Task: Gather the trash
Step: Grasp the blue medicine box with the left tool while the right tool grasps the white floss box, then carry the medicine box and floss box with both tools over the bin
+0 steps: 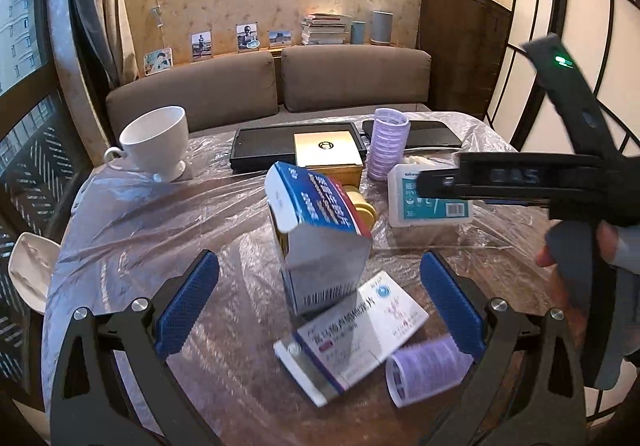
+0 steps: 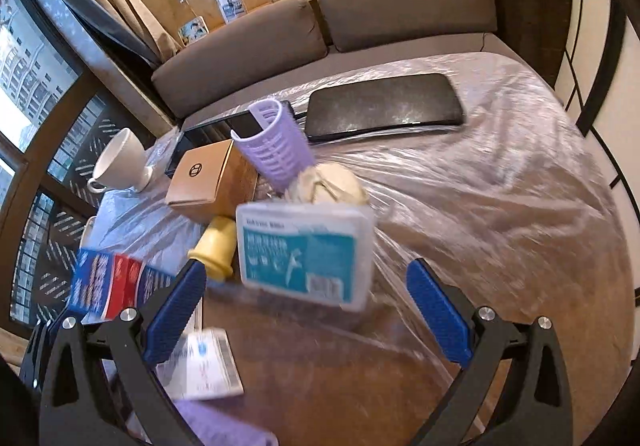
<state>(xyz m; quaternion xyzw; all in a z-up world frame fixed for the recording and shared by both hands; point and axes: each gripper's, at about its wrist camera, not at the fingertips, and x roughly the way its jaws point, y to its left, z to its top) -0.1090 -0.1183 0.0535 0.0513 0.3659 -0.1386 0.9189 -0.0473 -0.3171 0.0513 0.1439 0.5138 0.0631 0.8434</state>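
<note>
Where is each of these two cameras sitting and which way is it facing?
Left wrist: on the left gripper, open, looking down over the blue box toward the sofa; the right gripper's body and a hand show at right.
Right wrist: on the right gripper, open, tilted down at the floss box; only its own fingers show.
Shared: blue box, floss box, cup, sofa.

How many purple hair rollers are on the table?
2. One hair roller stands upright near the gold box; the other hair roller lies on its side beside the flat medicine box. More may be hidden behind other things.
</note>
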